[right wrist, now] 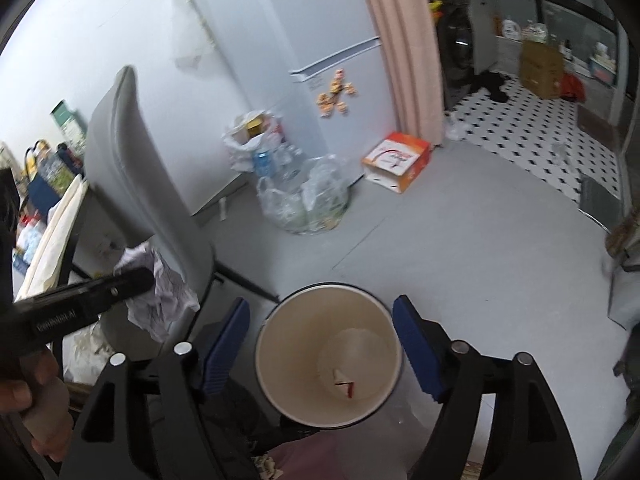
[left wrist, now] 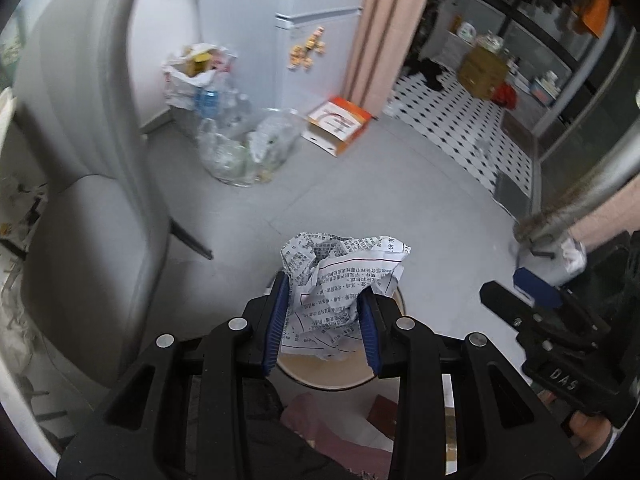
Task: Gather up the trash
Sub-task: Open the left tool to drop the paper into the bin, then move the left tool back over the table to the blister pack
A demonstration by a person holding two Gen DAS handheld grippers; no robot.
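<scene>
My left gripper (left wrist: 325, 322) is shut on a crumpled printed paper (left wrist: 340, 276), held above the rim of a cream bin (left wrist: 320, 376) below it. In the right wrist view the same paper (right wrist: 160, 284) hangs from the left gripper's black finger at the left, beside the grey chair. My right gripper (right wrist: 322, 344) is open, its blue pads on either side of the open cream bin (right wrist: 288, 336) with a dark rim, apart from it. A small scrap with a red mark (right wrist: 342, 384) lies in the bin's bottom. The right gripper also shows in the left wrist view (left wrist: 520, 292).
A grey chair (left wrist: 92, 200) stands at the left. A clear bag of plastic bottles (left wrist: 248, 148), a white sack of trash (left wrist: 192, 80) and an orange-and-white box (left wrist: 340, 124) sit by the white fridge (left wrist: 316, 40). A pink curtain (left wrist: 384, 28) hangs beyond.
</scene>
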